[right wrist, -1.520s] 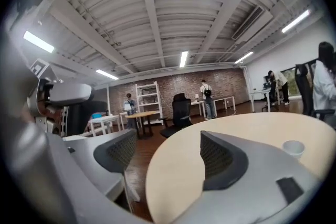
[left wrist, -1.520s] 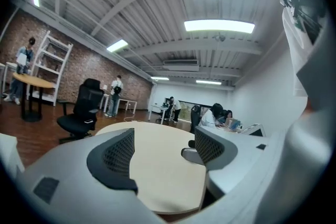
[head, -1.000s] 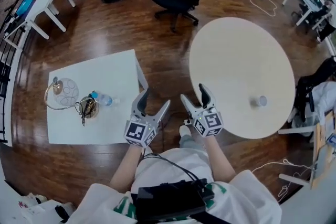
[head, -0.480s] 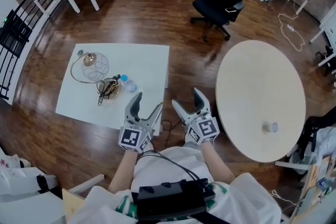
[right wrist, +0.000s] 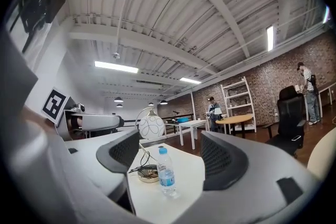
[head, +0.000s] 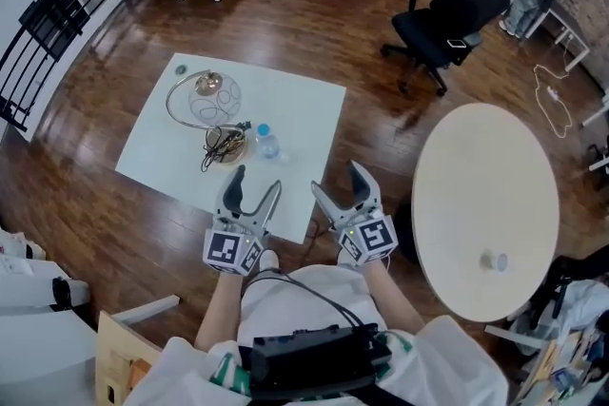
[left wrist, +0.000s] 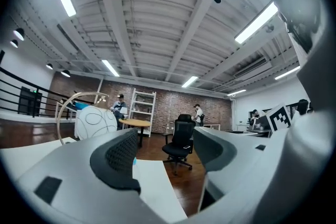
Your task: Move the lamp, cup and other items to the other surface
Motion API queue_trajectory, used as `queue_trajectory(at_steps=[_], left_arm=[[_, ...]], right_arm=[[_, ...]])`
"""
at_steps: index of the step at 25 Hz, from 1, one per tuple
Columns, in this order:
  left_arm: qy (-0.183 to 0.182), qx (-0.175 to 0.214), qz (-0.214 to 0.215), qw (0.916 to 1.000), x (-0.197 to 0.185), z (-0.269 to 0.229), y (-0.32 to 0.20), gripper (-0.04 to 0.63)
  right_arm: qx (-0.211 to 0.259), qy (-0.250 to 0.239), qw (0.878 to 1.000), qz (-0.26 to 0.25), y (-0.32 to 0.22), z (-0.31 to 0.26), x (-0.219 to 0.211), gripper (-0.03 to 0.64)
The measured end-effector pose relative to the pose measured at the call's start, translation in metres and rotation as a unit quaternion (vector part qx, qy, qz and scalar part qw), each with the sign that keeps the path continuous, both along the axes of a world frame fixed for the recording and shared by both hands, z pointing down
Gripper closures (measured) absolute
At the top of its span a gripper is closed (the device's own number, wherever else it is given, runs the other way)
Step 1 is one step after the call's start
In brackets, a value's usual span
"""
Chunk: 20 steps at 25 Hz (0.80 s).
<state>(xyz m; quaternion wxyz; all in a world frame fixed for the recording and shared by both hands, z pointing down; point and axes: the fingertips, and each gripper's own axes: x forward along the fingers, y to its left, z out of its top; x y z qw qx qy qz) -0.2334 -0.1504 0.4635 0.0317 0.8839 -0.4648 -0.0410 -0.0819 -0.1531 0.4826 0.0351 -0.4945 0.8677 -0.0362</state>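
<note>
Grey cup point(head: 493, 261) on round table point(head: 476, 176) appears only in head view.

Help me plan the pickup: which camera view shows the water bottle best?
The right gripper view: the water bottle stands upright, framed between the open jaws. The head view shows it small, from above. The left gripper view's jaw hides nearly all of it.

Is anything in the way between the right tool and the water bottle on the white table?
No, nothing visible. The right tool is open, and the water bottle stands straight ahead with only bare white table before it. The lamp is beyond the bottle.
</note>
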Motion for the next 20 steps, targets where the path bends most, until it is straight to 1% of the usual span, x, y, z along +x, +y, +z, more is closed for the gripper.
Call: queue_trajectory(at_steps=[2, 4, 7, 10, 12, 15, 16, 18, 20], left_arm=[[0.008, 0.000, -0.011, 0.9999, -0.012, -0.002, 0.000, 0.279], [0.009, 0.000, -0.019, 0.9998, -0.020, -0.002, 0.000, 0.281], [-0.005, 0.003, -0.032, 0.9995, -0.030, 0.003, 0.002, 0.281], [-0.023, -0.001, -0.041, 0.9989, -0.039, 0.010, 0.004, 0.281], [-0.027, -0.011, -0.048, 0.9984, -0.047, 0.016, 0.005, 0.281], [-0.016, -0.031, -0.064, 0.9974, -0.065, 0.021, 0.004, 0.281], [-0.014, -0.034, -0.068, 0.9970, -0.070, 0.024, 0.004, 0.286], [-0.017, -0.043, -0.074, 0.9962, -0.079, 0.029, 0.006, 0.286], [-0.020, -0.054, -0.079, 0.9952, -0.086, 0.035, 0.008, 0.286]], right_arm=[[0.000, -0.001, 1.000, -0.007, -0.002, 0.001, -0.008, 0.247], [0.002, 0.000, 1.000, -0.011, -0.004, 0.004, -0.012, 0.247], [-0.003, 0.006, 1.000, -0.024, -0.006, 0.009, -0.024, 0.247], [-0.010, 0.031, 0.998, -0.049, -0.011, 0.021, -0.041, 0.259], [-0.027, 0.039, 0.997, -0.066, -0.021, 0.034, -0.054, 0.260], [-0.055, 0.018, 0.995, -0.078, -0.049, 0.059, -0.073, 0.261], [-0.066, 0.018, 0.994, -0.081, -0.058, 0.065, -0.081, 0.261], [-0.082, 0.031, 0.992, -0.086, -0.075, 0.077, -0.096, 0.262], [-0.089, 0.045, 0.992, -0.083, -0.092, 0.089, -0.106, 0.264]])
